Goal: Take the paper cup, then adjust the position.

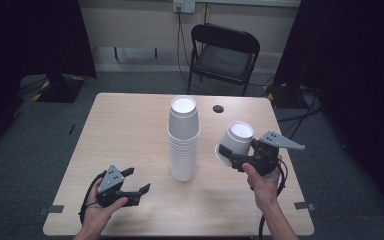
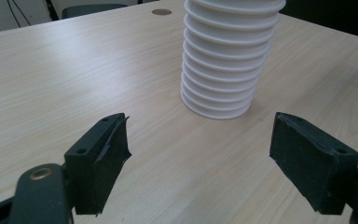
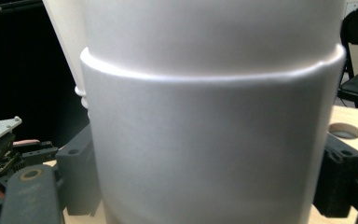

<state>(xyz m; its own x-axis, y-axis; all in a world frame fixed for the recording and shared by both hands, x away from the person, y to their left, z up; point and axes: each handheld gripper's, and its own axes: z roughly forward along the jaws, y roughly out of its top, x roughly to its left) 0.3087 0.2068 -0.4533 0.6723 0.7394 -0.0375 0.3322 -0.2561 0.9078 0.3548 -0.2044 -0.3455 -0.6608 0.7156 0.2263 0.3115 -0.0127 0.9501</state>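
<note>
A tall stack of upside-down white paper cups (image 1: pixel 183 137) stands in the middle of the wooden table (image 1: pixel 130 130). To its right my right gripper (image 1: pixel 230 154) is shut on a white cup (image 1: pixel 235 142), held off the table and tilted with its closed base up. In the right gripper view that cup (image 3: pixel 209 135) sits between the two jaws. My left gripper (image 1: pixel 139 181) rests near the table's front left, open, jaws pointing right toward the stack. In the left gripper view its jaws stand wide apart, with the stack (image 2: pixel 226 56) beyond them.
A round cable hole (image 1: pixel 218 108) lies in the table behind the stack. A black folding chair (image 1: pixel 223 55) stands beyond the far edge. Dark curtains hang on both sides, and cables run across the grey floor.
</note>
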